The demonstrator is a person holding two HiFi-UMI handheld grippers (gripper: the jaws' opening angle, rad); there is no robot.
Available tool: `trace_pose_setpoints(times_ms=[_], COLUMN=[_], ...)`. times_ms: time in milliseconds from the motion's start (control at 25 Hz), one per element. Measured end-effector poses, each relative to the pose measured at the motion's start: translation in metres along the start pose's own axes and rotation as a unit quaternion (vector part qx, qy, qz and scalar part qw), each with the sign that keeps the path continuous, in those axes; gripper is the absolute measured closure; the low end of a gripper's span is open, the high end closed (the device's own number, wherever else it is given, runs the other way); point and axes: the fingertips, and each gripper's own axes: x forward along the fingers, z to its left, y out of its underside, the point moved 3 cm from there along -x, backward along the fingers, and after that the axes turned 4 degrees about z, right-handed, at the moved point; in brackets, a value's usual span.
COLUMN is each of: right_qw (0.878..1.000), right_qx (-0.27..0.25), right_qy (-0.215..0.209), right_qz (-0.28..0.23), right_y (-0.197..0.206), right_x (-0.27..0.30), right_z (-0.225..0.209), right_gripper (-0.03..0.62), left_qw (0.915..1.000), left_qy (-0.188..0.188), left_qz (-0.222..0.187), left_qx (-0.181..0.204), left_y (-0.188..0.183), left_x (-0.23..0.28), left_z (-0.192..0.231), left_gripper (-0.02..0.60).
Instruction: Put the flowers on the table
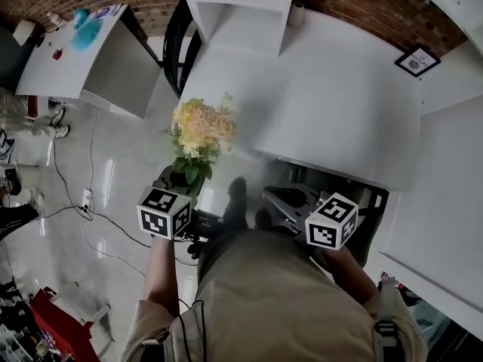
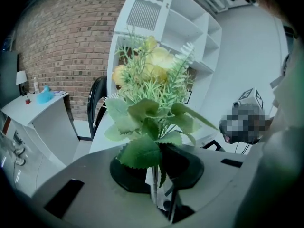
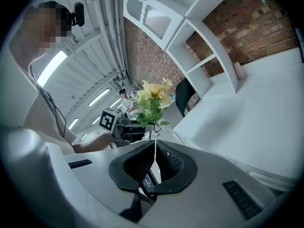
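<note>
Jaws of my left gripper (image 2: 156,175) pinch the flowers (image 2: 152,94); my right gripper (image 3: 155,163) is closed, empty. I should keep them upright and go gently to the table (image 1: 332,104), upper right.

**Reaching out with both grippers, left one loaded**

Holding the left gripper (image 1: 176,179) out ahead and angling it downward, clamping its jaws on the stems of the flowers (image 1: 200,130) and carrying them upright. Keeping the right gripper (image 1: 272,195) alongside, well apart from the left, pressing its jaws together on nothing. Extending the bare left forearm (image 1: 155,274) and right forearm (image 1: 355,274) forward from the torso.
</note>
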Motion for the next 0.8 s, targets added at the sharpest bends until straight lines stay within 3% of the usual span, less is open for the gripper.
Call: trace_pose_setpoints(times_ms=[320,800], right_qw=[0.999,0.998], right_qx=[0.013,0.031], right_qy=[0.030,0.055], right_qz=[0.011,0.023], right_y=[-0.013,-0.028], right_x=[0.019,0.041], right_z=[-0.012,-0.025], right_gripper=[0.569,0.569], left_qw=[0.9997,0.9992], left_qy=[0.019,-0.003], left_qz=[0.010,0.041], left_qx=[-0.007,0.003], left_y=[-0.008,-0.012], left_x=[0.030,0.078], left_z=[0.034,0.093], left_gripper=[0.529,0.529])
